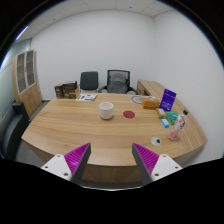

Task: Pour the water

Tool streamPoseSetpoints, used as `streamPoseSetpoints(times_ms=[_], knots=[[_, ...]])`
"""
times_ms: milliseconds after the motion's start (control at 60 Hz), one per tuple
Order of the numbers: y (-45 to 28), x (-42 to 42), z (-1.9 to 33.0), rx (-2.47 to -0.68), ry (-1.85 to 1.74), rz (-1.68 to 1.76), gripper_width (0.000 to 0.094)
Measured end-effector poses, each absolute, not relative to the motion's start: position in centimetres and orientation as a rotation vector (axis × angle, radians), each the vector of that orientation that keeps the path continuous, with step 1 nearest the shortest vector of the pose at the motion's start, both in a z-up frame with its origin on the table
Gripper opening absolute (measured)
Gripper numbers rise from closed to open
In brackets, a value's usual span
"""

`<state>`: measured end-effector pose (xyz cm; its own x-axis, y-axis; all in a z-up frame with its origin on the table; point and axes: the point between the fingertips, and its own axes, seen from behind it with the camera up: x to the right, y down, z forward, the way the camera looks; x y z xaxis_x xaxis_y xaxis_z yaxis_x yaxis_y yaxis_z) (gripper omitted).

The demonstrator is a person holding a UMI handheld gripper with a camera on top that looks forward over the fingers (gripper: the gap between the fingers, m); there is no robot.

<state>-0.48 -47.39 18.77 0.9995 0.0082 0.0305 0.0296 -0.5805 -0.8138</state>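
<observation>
A wooden conference table (75, 125) fills a white-walled room, two black chairs (105, 81) behind it, a cabinet (27, 80) alongside.

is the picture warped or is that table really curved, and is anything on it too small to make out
Gripper view: wide-angle warp bows the wooden table and the walls; the white cup and the red coaster read clearly; the items near the purple box are too small to identify; the open gripper shows sharp.
</observation>
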Motion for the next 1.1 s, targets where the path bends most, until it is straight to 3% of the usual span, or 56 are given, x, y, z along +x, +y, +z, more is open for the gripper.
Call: streamPoseSetpoints(times_ms=[267,483,767,950,1100], knots=[[-46.2,18.9,12.6,-2.223,0.054,-0.119,0.0854],[-41.1,33.5,8.7,-2.183,0.084,-0.187,0.0858],[-30.5,39.4,6.9,-2.054,0.086,-0.106,0.0841],[-27.1,39.4,6.0,-2.013,0.086,-0.087,0.0526],[-26.7,39.7,6.0,-1.987,0.106,-0.097,0.0416]])
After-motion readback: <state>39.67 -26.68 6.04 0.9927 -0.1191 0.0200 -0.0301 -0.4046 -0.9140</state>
